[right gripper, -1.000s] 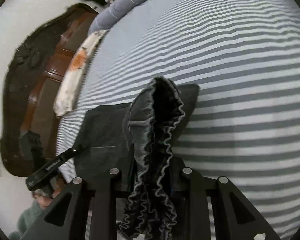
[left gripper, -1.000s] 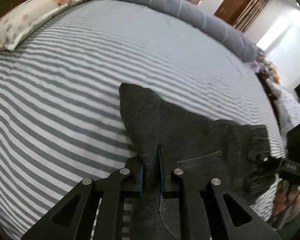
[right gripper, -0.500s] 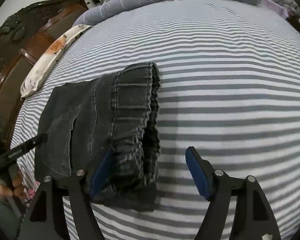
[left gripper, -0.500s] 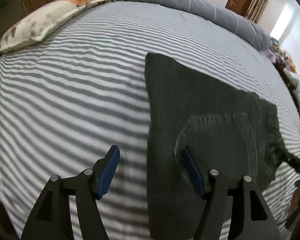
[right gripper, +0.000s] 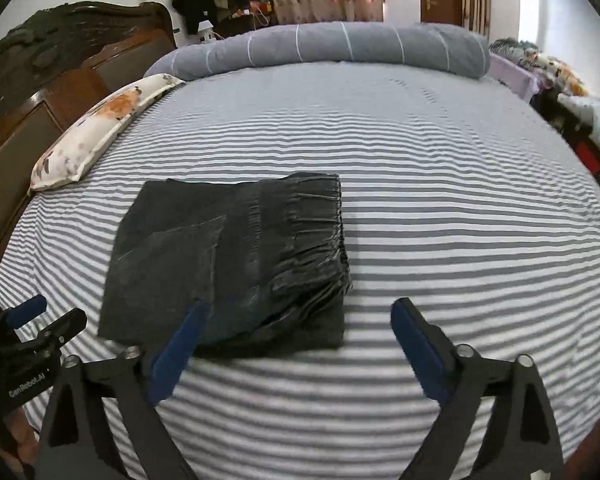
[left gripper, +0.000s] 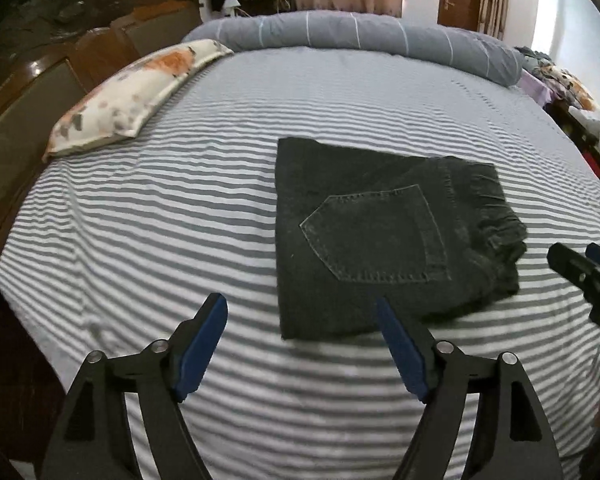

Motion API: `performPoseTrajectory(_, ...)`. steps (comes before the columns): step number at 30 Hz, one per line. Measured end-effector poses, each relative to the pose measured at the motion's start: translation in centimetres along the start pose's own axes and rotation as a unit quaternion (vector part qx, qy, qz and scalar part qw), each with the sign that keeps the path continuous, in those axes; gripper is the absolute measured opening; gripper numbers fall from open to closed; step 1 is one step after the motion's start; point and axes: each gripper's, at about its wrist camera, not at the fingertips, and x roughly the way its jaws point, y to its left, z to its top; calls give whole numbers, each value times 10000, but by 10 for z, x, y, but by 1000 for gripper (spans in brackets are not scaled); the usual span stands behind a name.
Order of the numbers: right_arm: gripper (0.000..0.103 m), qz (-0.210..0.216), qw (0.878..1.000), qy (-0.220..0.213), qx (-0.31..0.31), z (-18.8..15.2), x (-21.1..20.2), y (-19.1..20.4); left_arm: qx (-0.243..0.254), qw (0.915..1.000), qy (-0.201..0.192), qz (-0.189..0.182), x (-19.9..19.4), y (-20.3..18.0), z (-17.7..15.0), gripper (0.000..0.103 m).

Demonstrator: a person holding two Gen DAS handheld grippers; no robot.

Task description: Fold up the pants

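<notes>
Dark grey denim pants (left gripper: 380,236) lie folded into a compact rectangle on the striped bed, back pocket up, the gathered waistband on the right side (right gripper: 300,236). My left gripper (left gripper: 300,312) hovers above the bed just in front of the pants' near left corner, jaws still opening, nothing between them. The right gripper (right gripper: 300,316) hangs over the near right corner of the pants, jaws also opening and empty. Each gripper shows at the edge of the other's view: the right gripper (left gripper: 580,268) and the left gripper (right gripper: 32,328).
The grey-and-white striped bed sheet (left gripper: 180,208) surrounds the pants. A floral pillow (left gripper: 136,96) lies at the far left by the dark wooden headboard (right gripper: 60,60). A rolled grey duvet (right gripper: 340,44) runs along the far edge. Clutter sits past the right side.
Both grippers let go of the pants, opened wide and drew back and up. The pants now lie flat, folded on the bed.
</notes>
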Motion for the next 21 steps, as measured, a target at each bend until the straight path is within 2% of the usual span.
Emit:
performPoseTrajectory(2, 99, -117, 9998, -5, -139, -6, -11, 9, -58, 9999, -104, 101, -16, 1, -6, 80)
performPoseTrajectory(6, 100, -282, 9983, -157, -483, -15, -31, 29, -124, 9990, -282, 317, -41, 3, -18, 82)
performPoseTrajectory(13, 101, -116, 9988, -205, -437, -27, -50, 34, -149, 9981, -461, 380, -64, 1, -30, 81)
performPoseTrajectory(21, 101, -53, 9987, -187, -473, -39, -54, 35, -124, 9977, -564, 363, -72, -7, -36, 81)
